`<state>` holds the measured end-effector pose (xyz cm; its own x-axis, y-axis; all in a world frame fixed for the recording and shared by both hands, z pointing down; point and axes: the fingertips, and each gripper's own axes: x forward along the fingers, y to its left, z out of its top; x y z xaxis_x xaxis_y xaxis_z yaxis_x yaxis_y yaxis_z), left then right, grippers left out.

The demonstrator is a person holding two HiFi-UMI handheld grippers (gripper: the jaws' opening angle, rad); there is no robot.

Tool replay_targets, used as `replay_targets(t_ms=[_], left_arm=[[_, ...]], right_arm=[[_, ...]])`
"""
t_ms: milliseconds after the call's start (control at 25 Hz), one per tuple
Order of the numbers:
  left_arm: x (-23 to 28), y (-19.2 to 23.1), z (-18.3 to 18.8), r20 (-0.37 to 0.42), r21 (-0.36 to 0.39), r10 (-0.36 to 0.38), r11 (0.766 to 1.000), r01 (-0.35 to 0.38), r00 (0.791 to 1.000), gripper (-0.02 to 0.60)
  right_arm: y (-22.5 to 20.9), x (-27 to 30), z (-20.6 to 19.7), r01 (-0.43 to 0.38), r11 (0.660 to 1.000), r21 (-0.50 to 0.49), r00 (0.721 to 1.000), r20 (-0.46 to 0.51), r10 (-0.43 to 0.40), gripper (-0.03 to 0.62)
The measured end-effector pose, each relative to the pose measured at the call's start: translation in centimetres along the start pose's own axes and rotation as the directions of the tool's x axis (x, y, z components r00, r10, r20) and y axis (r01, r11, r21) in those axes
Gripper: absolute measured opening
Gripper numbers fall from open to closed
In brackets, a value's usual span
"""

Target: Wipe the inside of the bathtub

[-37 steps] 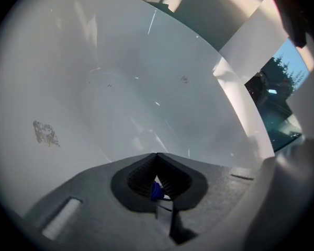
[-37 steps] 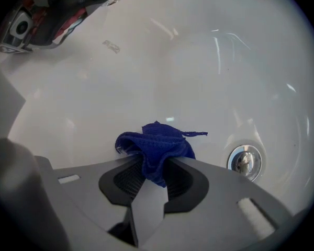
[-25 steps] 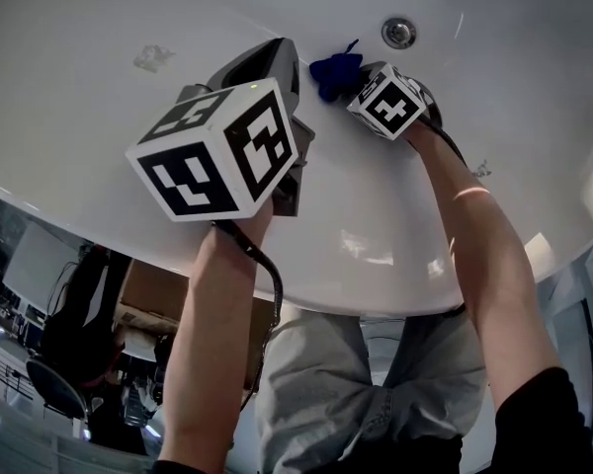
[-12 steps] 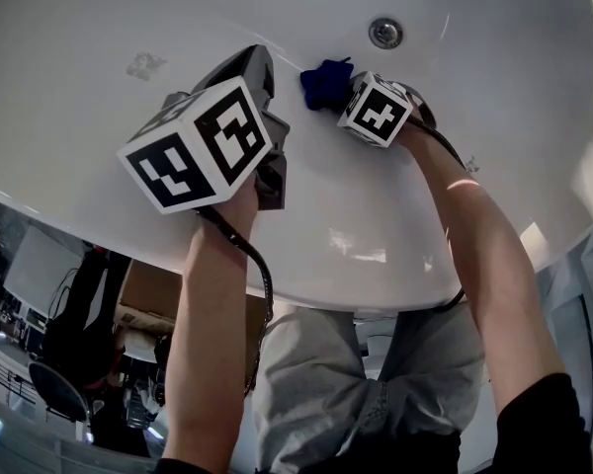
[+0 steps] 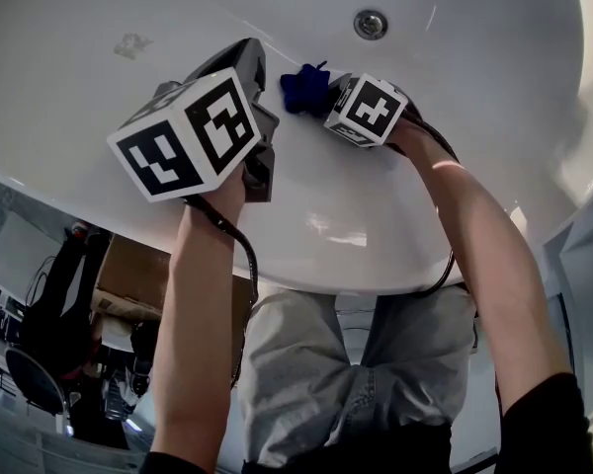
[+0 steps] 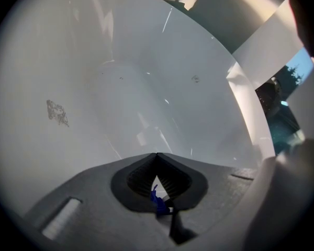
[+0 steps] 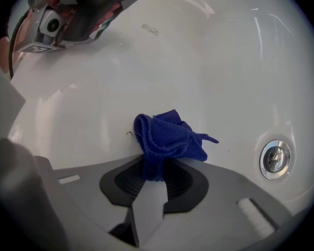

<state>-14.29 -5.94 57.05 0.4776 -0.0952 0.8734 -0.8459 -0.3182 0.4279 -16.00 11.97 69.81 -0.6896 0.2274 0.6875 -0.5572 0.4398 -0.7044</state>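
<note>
Tub: a white bathtub (image 5: 455, 107) filled the head view, with the person leaning over its rim and both arms reaching inside.
Smudge: a grey smudge (image 5: 130, 44) sat on the wall at the far left, well apart from the cloth. It looked unwiped.
Left gripper: the left gripper (image 5: 242, 72) was held over the wall, just left of the cloth. Its 2 jaws were clenched together, with only a tiny blue scrap (image 6: 158, 203) caught between them. It seemed to take no part in the wiping.
Cloth: a bunched blue cloth (image 5: 301, 87) lay against the tub wall between the 2 grippers.
Right gripper: the right gripper (image 5: 331, 92) had its jaws clamped on the cloth, and the bunch stuck out past the tips onto the white surface.
Drain: a round metal drain (image 5: 370, 24) was to the right of the cloth, near it but not touching.
Done so far: the wall was glossy and showed no clear line between wiped and unwiped parts, so the share already cleaned could not be told.
Left to do: judging by the smudge and the wide bare wall around the cloth, most of the inside probably remained to be wiped.
</note>
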Motion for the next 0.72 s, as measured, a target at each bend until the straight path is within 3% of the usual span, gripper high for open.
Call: replay_targets(t_ms=[400, 720], left_arm=[[-1.3, -1.5, -1.4, -0.001, -0.008, 0.000, 1.000, 0.000, 1.000, 0.005], [-1.6, -1.4, -1.3, 0.024, 0.028, 0.061, 0.998, -0.061, 0.998, 0.005]], right_arm=[[4.5, -2.1, 0.7, -0.080, 0.995, -0.055, 0.997, -0.009, 0.080, 0.086], [8.3, -4.3, 0.8, -0.145, 0.979, -0.146, 0.989, 0.005, 0.147, 0.086]])
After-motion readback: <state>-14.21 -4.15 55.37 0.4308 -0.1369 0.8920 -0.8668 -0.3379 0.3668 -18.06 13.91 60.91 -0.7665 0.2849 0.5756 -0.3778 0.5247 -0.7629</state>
